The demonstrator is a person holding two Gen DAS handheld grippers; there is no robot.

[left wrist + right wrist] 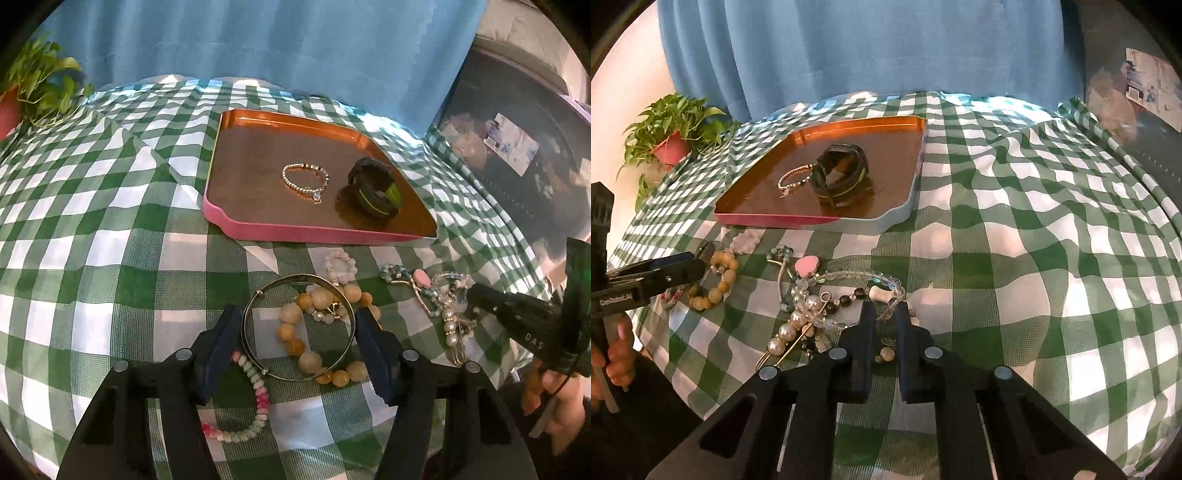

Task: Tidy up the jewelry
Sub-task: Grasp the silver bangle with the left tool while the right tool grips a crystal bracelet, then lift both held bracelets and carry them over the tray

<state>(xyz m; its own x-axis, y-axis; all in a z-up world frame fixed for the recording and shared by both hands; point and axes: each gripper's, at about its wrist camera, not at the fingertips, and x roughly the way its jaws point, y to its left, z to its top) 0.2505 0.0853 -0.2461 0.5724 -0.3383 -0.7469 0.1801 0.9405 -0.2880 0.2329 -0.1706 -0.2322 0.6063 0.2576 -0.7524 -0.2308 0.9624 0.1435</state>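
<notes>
Two pieces lie in the tray (236, 218): a fine bead bracelet (304, 181) and a black strap band (373, 192). The rest remains on the checked cloth (110, 258).

Left gripper (295, 332), jaws spread, straddles a smooth metal bangle (295, 328) over round amber beads (321, 354).

Right gripper (884, 325), jaws narrowly parted, sits at the glass-and-pearl tangle (812, 314); grip cannot be told.

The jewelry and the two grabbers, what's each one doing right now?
Tray: flat on the cloth, holding two pieces.
Thin bead bracelet: lying flat in the tray.
Black-and-green band: standing on its edge in the tray.
Metal bangle: on the cloth, overlapping the yellow bead bracelet.
Left gripper: open, fingers either side of the bangle.
Right gripper: partly open, over the clear-bead strand.
</notes>
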